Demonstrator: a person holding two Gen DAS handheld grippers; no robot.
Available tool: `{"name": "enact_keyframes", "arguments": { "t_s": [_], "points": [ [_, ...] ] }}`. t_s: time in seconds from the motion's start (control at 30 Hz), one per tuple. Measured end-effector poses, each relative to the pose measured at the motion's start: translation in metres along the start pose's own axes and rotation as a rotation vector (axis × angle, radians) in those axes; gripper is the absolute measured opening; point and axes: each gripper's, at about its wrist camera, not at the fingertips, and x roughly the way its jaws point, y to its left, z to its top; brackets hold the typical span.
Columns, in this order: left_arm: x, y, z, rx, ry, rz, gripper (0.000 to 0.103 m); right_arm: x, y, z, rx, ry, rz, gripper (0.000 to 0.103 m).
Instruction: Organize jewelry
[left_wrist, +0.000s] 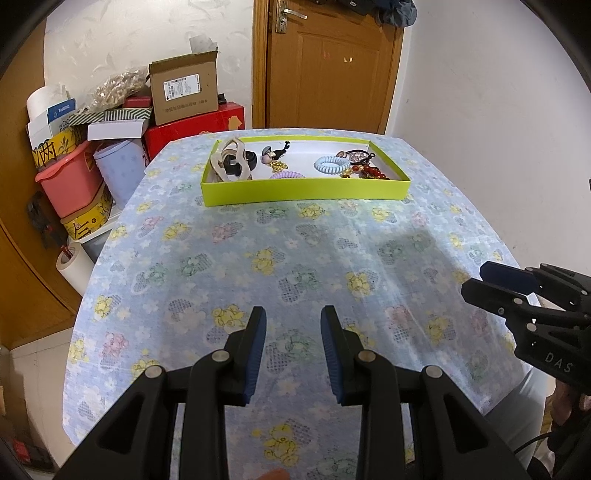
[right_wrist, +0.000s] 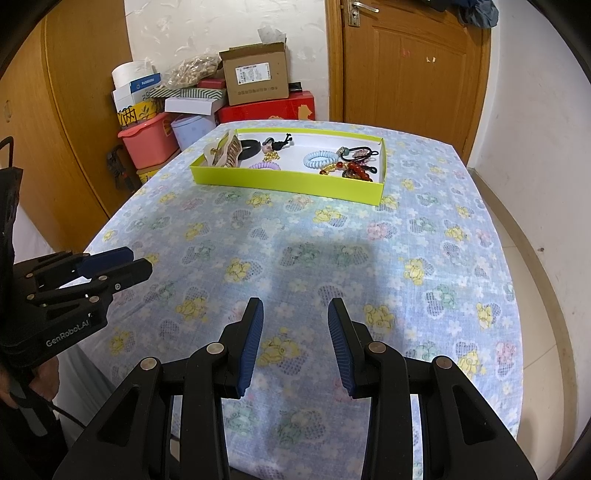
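1. Left of the counter (left_wrist: 221, 258) with its blue flowered cloth stand a pink plastic tub (left_wrist: 70, 181) and a brown cardboard box (left_wrist: 184, 92).
2. The shallow lime-green cardboard tray (left_wrist: 303, 190) lies at the far edge, holding a cream claw clip (left_wrist: 227, 162), a light-blue spiral hair tie (left_wrist: 328, 164) and red beads (left_wrist: 373, 172).
3. The left gripper (left_wrist: 293, 319) and the right gripper (right_wrist: 295, 310) hover near, jaws apart, empty.

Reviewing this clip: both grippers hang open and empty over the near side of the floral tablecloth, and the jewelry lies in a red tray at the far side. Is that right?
One thing is off: the tray is yellow-green, not red, as the right wrist view shows. The rest holds: the left gripper and right gripper are open and empty over the near side of the floral tablecloth, and the jewelry lies in the tray at the far side.
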Motion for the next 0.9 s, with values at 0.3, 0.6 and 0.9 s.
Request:
{"name": "enact_keyframes", "arguments": {
  "t_s": [0.3,0.6,0.9],
  "points": [
    [-0.0005,0.0,0.0,-0.001,-0.001,0.003,0.032,0.0005,0.0001,0.0004,0.0,0.001,0.0,0.037],
    [-0.0006,-0.0044,-0.0007,0.013,0.004,0.006,0.032,0.0008,0.0,-0.0002,0.002,0.002,0.0,0.038],
    [-0.0006,-0.0027,-0.0013,-0.003,-0.003,-0.003,0.032,0.0014,-0.0017,-0.0017,0.009,0.003,-0.003,0.038]
  ]
}}
